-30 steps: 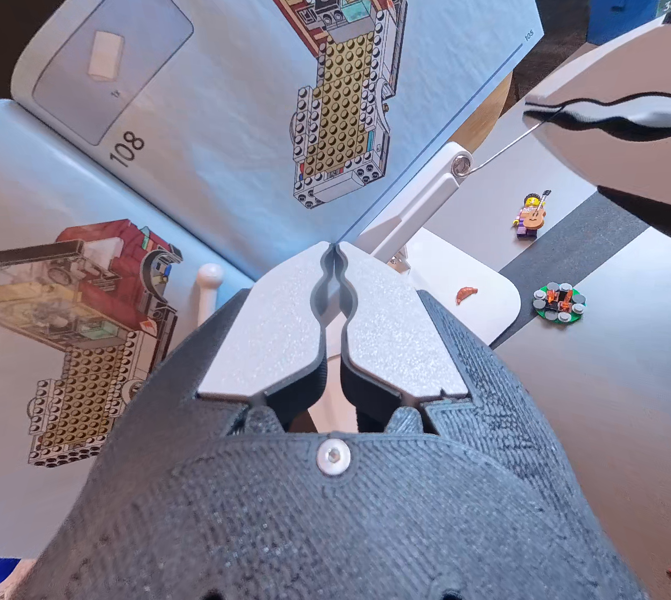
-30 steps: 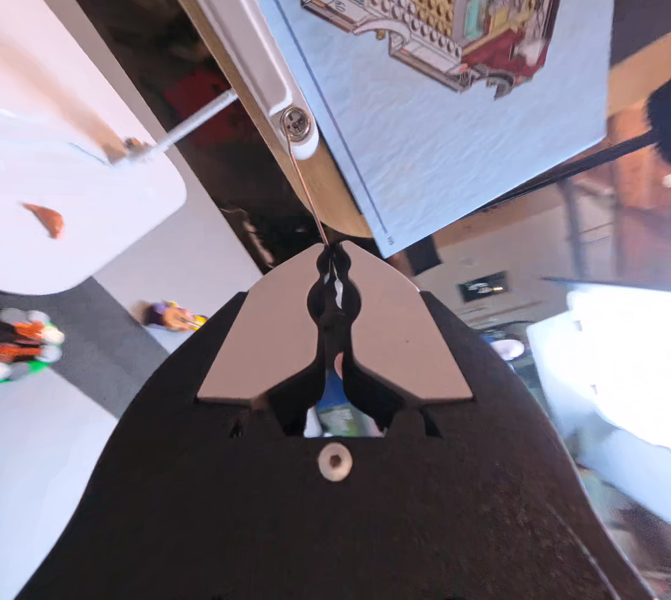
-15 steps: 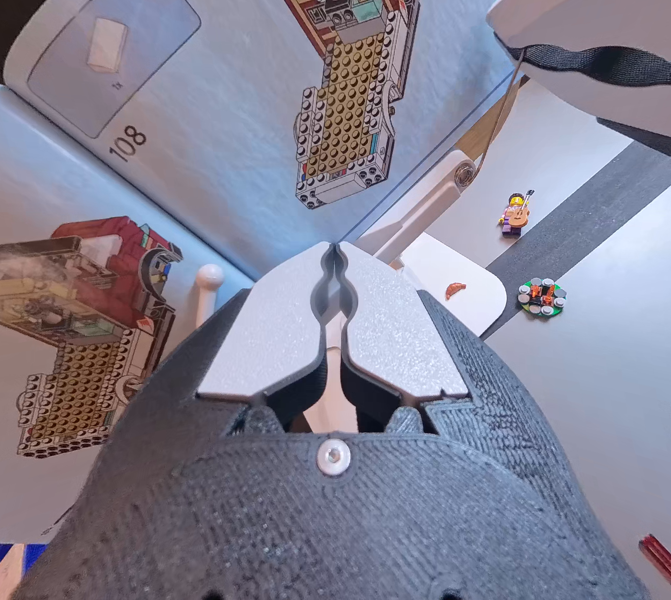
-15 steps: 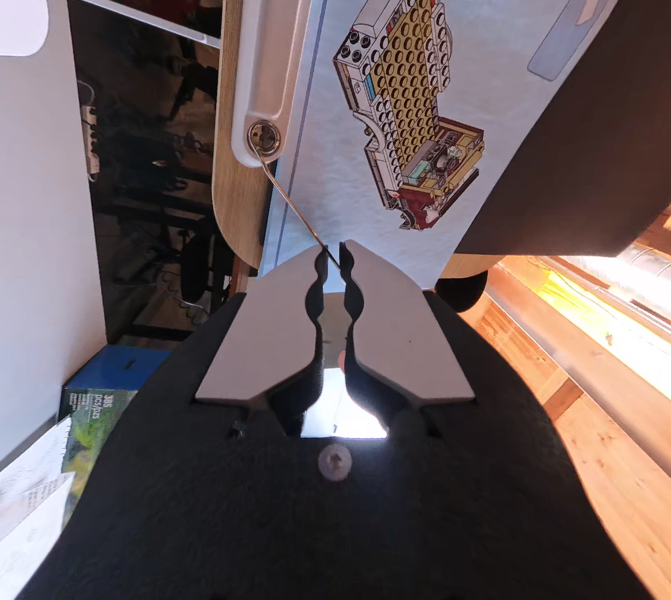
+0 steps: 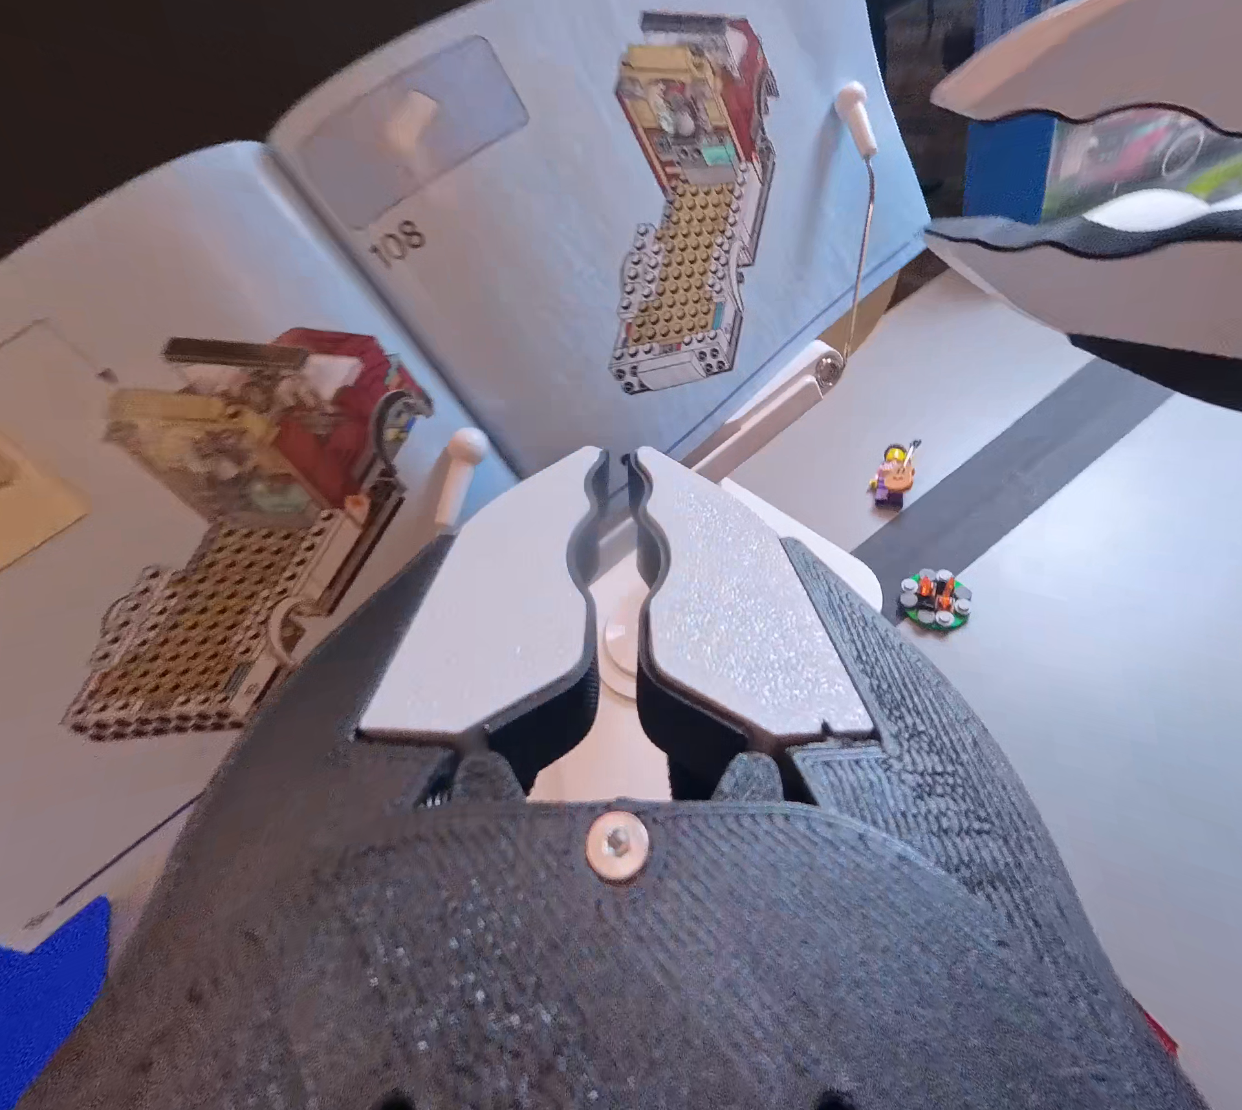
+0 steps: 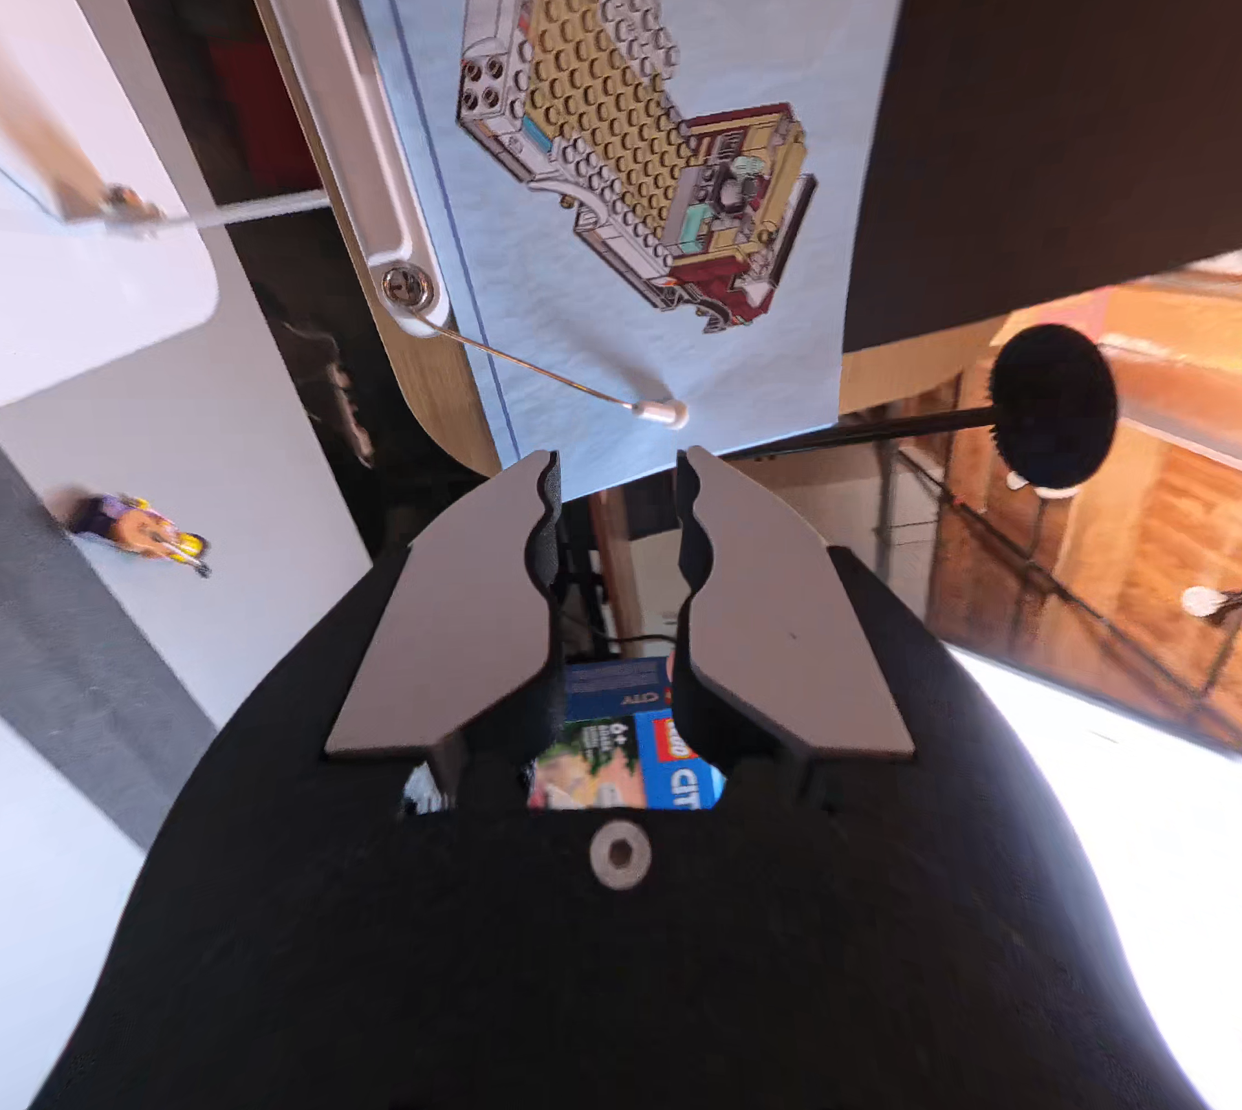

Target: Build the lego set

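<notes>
Judging by the desk (image 5: 1075, 742), the build has far to go: only a small minifigure (image 5: 894, 479) and a round green campfire piece (image 5: 935, 599) lie there, while the truck exists only as drawings in the instruction booklet (image 5: 537, 244), propped open on a white stand with a wire page holder (image 5: 862, 190) resting on the right page. The left gripper (image 5: 618, 459) has its fingers nearly together on nothing, low before the booklet; the right gripper (image 6: 617, 463) has its fingers spread and empty, just clear of the wire holder's tip.
</notes>
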The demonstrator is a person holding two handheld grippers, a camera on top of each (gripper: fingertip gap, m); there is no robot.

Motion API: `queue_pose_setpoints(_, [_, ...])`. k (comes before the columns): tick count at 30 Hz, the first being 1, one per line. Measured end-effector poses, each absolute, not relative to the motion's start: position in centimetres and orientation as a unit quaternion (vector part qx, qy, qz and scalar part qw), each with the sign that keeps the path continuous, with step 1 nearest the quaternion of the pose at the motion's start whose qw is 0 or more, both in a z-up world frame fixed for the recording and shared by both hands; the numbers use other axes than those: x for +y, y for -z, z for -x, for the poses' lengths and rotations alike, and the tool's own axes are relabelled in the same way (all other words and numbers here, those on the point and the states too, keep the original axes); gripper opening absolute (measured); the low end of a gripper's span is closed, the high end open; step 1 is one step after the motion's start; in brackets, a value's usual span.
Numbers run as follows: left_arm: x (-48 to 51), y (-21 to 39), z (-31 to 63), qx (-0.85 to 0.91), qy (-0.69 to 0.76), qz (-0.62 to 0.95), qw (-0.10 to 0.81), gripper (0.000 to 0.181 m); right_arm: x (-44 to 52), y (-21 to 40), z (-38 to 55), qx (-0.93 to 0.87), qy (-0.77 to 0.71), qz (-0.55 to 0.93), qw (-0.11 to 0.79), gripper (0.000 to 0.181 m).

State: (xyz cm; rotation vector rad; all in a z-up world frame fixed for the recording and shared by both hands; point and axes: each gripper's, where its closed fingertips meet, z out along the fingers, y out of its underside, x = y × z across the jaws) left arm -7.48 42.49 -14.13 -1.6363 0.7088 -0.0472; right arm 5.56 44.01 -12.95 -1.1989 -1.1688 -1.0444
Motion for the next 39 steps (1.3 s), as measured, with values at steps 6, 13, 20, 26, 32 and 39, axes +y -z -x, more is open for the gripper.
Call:
queue_pose_setpoints(6, [41.2,10.0,13.7,0.186,0.043,0.664,0.723,0.007,38.1,12.4,-4.9,-0.374,0.19,0.633,0.65,0.033])
queue_pose_setpoints(13, [42.5,6.5,24.1,0.079,0.002,0.66,0.747,0.0,30.3,14.6,-5.3,-0.275,-0.05,0.701,0.656,0.03])
queue_pose_setpoints(20, [44.6,6.8,27.1,0.07,-0.011,0.688,0.723,0.0,23.4,17.0,-4.7,-0.234,-0.178,0.715,0.634,0.028])
queue_pose_setpoints(26, [44.6,7.5,26.5,0.083,-0.009,0.7,0.709,0.0,22.7,18.4,-4.3,-0.245,-0.188,0.694,0.65,0.028])
queue_pose_setpoints(32, [42.8,7.2,25.5,0.084,0.0,0.698,0.711,0.0,23.7,18.3,-5.1,-0.233,-0.19,0.686,0.662,0.028])
queue_pose_setpoints(39, [42.2,6.8,24.4,0.102,-0.011,0.681,0.725,0.0,23.8,18.8,-5.2,-0.213,-0.207,0.682,0.669,0.028])
